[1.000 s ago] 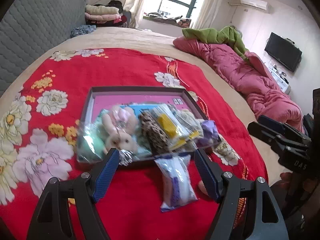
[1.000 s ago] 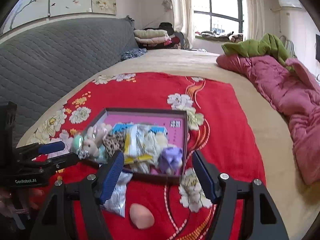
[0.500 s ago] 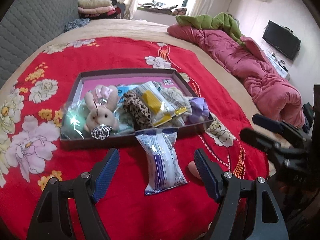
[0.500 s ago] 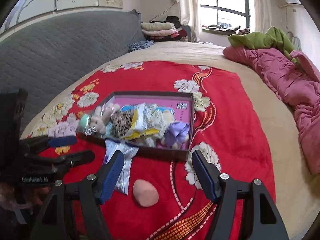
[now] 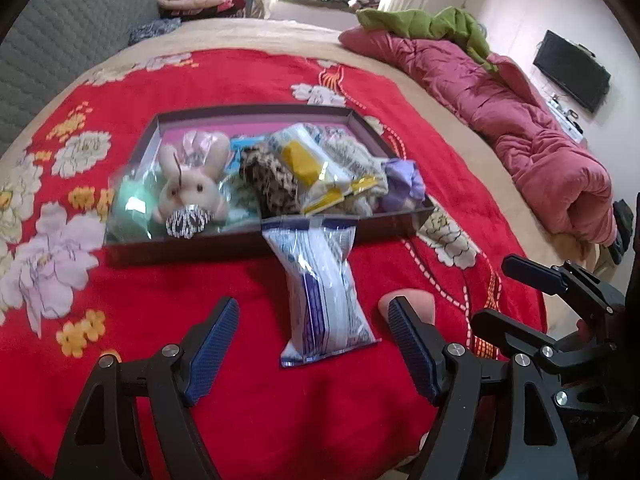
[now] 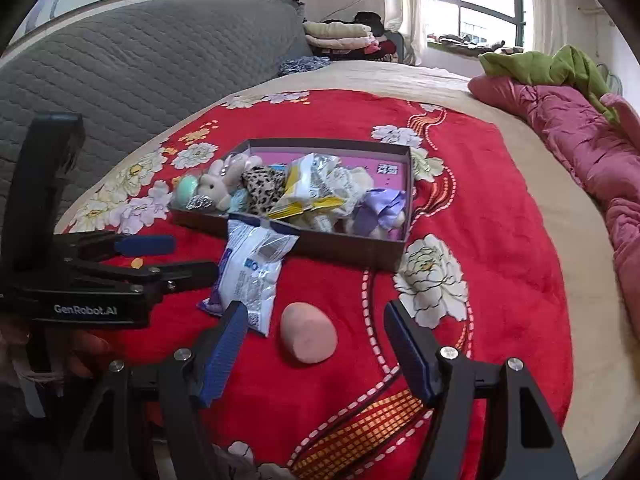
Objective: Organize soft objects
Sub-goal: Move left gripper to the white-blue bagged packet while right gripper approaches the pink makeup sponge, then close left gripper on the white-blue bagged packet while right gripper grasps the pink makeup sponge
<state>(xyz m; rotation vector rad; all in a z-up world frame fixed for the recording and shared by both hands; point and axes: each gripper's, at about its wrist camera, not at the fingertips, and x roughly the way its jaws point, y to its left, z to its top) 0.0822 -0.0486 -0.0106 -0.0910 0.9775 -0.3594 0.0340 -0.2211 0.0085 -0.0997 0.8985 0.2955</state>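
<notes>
While both tools hover above the red blanket (image 5: 240,80), the left gripper (image 5: 312,344) gapes wide at 6 o'clock of the white packet (image 5: 324,292), whose top leans on the box (image 5: 180,248); the right gripper (image 6: 316,348), equally wide, frames the pink sponge (image 6: 308,338).

White packet (image 5: 325,296) and pink sponge (image 6: 308,337) lie outside filled tray (image 6: 352,254).

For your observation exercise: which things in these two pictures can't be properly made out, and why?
- Pink sponge: left view, partly hidden behind a finger of the left gripper.
- Packet print: too small in both views.
- Box floor: covered by piled toys.
- TV: small, near the left view's edge.
</notes>
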